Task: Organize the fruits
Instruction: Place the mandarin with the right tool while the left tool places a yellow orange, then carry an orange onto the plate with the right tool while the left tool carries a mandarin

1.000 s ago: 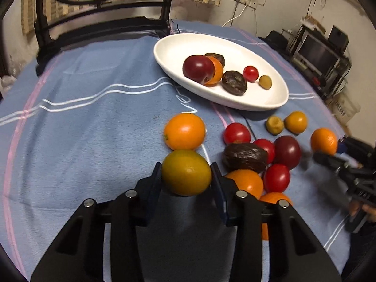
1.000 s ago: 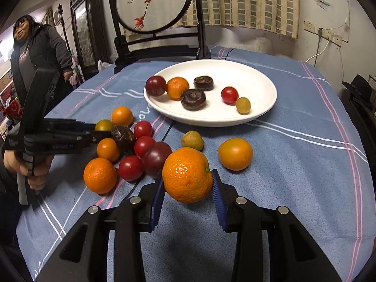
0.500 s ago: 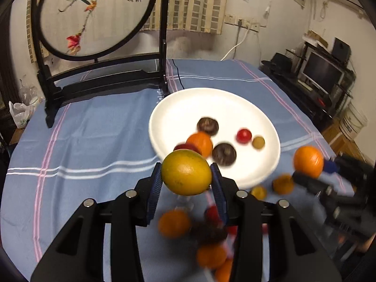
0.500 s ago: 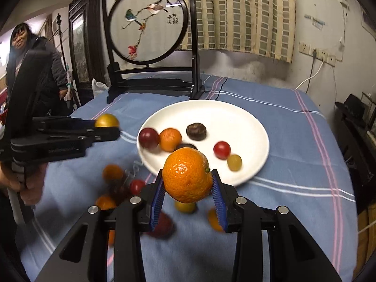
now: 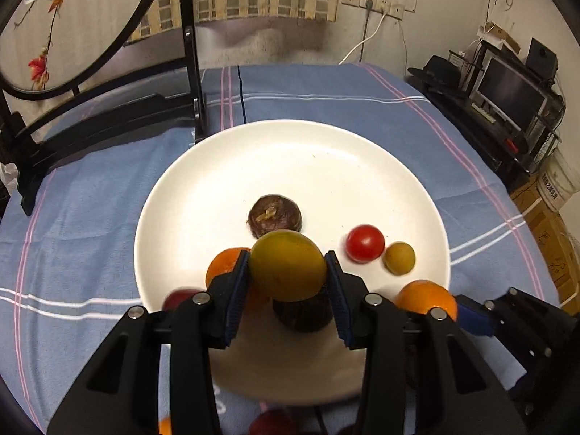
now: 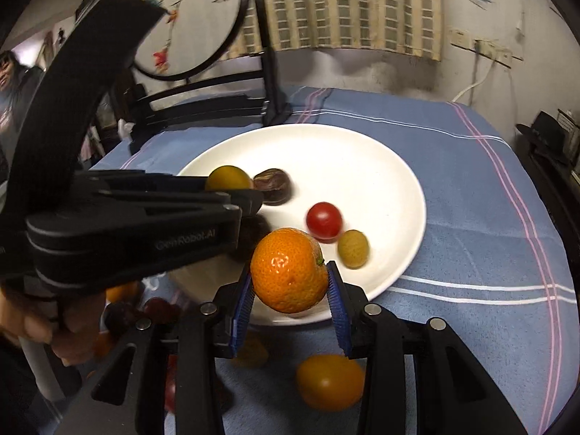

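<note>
My left gripper (image 5: 287,258) holds a yellow-green fruit (image 5: 288,268) above the near half of the white plate (image 5: 290,163); its jaws are opening, with the pads still against the fruit. My right gripper (image 6: 290,272) carries a mandarin orange (image 6: 289,270) over the plate's near rim (image 6: 362,166), jaws opening likewise, pads touching the peel. On the plate lie a brown wrinkled fruit (image 5: 275,214), a red tomato (image 5: 364,243), a small yellow fruit (image 5: 398,257), an orange (image 5: 224,268) and a dark fruit (image 5: 304,313), partly hidden. The right wrist view shows the left gripper (image 6: 232,192) from the side.
A round embroidered screen on a black stand (image 5: 108,108) stands behind the plate. Several loose fruits, one an orange-yellow fruit (image 6: 330,380), lie on the blue cloth near me. A person (image 6: 14,83) stands at the far left. A TV shelf (image 5: 514,98) is beyond the table's right edge.
Both grippers moved forward from the loose fruit pile to over the plate, each carrying its fruit. The plate now fills the middle of both views.
</note>
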`<state>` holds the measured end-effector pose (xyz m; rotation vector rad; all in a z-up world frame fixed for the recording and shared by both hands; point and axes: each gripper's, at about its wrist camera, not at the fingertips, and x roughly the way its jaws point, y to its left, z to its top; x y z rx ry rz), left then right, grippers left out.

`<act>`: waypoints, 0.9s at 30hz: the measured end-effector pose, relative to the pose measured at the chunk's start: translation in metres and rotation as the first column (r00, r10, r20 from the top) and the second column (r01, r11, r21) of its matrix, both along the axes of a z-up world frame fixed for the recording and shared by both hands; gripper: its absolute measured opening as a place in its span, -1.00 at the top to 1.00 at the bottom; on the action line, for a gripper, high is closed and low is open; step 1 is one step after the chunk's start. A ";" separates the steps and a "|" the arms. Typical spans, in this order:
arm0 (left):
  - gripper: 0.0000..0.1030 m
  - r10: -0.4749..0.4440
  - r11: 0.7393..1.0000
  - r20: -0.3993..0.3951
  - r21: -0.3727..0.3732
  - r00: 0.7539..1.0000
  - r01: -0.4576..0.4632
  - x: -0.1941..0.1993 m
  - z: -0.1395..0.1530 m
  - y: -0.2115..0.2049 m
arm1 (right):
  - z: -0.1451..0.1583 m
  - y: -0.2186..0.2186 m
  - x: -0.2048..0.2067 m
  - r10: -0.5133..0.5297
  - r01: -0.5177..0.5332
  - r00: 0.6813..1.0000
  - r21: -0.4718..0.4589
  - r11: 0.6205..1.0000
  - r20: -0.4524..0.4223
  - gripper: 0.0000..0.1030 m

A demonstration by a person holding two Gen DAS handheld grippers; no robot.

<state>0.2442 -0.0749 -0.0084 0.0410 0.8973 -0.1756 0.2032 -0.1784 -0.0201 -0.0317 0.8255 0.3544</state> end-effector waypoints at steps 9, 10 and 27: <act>-0.38 -0.004 1.000 0.087 -0.026 0.996 0.006 -0.044 0.031 0.015 | 0.011 -0.017 -0.015 -0.022 0.022 1.000 0.055 0.998 0.003 -0.05; -0.40 0.002 1.000 0.092 -0.026 0.996 0.000 -0.049 0.032 0.018 | 0.013 -0.019 -0.017 -0.025 0.025 1.000 0.055 0.998 0.005 -0.07; -0.62 0.123 0.990 0.013 -0.067 0.992 -0.121 -0.173 -0.006 0.070 | -0.003 -0.038 -0.080 -0.064 0.064 0.998 0.019 0.998 0.002 -0.58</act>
